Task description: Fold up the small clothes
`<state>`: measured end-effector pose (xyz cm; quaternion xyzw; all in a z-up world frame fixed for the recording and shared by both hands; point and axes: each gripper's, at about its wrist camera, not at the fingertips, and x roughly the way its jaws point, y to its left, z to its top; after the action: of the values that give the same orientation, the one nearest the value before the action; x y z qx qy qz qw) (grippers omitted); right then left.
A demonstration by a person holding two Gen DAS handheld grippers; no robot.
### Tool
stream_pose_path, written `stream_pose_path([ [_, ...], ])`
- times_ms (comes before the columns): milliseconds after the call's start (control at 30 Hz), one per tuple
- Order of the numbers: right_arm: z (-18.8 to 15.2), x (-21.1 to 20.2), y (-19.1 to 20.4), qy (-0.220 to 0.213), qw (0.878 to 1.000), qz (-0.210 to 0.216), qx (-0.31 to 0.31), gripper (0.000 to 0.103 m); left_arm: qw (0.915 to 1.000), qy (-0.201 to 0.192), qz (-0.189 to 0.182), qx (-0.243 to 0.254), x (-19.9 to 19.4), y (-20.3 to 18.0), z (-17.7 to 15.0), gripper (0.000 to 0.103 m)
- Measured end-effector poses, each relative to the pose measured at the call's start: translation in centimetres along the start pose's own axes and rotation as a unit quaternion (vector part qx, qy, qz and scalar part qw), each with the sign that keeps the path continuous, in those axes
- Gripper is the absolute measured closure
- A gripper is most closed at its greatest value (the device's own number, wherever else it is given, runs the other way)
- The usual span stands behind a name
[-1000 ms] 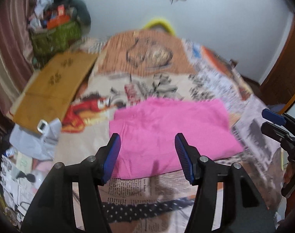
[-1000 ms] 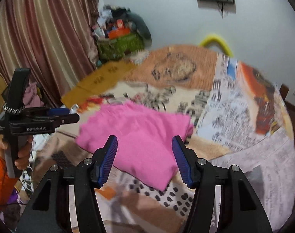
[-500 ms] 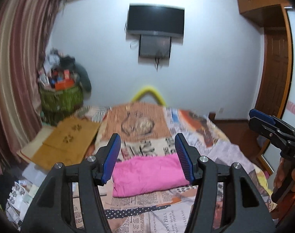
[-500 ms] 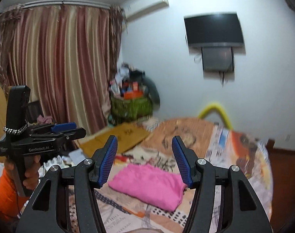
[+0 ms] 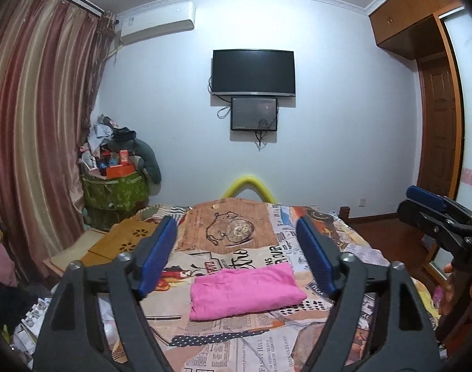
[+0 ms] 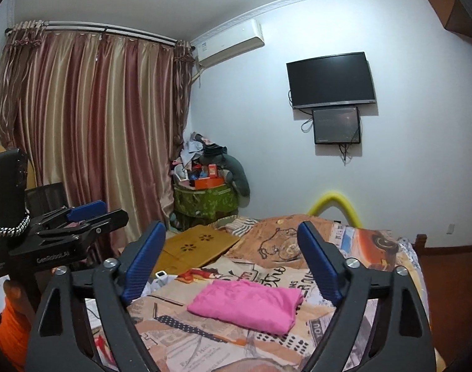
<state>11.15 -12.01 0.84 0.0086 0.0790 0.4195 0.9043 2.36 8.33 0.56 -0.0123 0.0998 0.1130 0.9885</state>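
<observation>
Pink cloth [image 5: 246, 291] lies folded on the bed [image 5: 236, 238]. Left gripper [image 5: 237, 254] and right gripper [image 6: 228, 259] hover above, jaws opening, nothing between them.

A bed [image 5: 344, 232] covered with a newspaper-print patchwork spread is seen in both views. A folded pink garment [image 5: 245, 291] is laid flat on it near the centre. At ten o'clock from the garment, a tan perforated board [image 6: 198, 245] is laid at the bed's edge.
</observation>
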Motion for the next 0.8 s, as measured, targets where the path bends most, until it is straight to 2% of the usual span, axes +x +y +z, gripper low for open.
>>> stream_pose_path([
  [33,0.0,-0.1,0.1,0.001,1.000,-0.004,-0.001,0.012,1.0000,0.001,-0.004,-0.004,-0.1,0.0,-0.1,0.013],
  [133,-0.1,-0.5,0.2,-0.003,1.000,-0.016,-0.002,0.000,0.9997,0.005,-0.013,-0.019,-0.3,0.3,-0.3,0.008],
  [233,-0.4,-0.6,0.1,0.001,1.000,-0.019,0.004,0.000,0.9998,0.000,-0.004,-0.021,-0.7,0.2,-0.4,0.001],
  [800,-1.1,-1.2,0.0,0.016,1.000,-0.018,0.012,0.000,0.9998,0.007,0.001,-0.021,-0.7,-0.4,-0.9,0.000],
])
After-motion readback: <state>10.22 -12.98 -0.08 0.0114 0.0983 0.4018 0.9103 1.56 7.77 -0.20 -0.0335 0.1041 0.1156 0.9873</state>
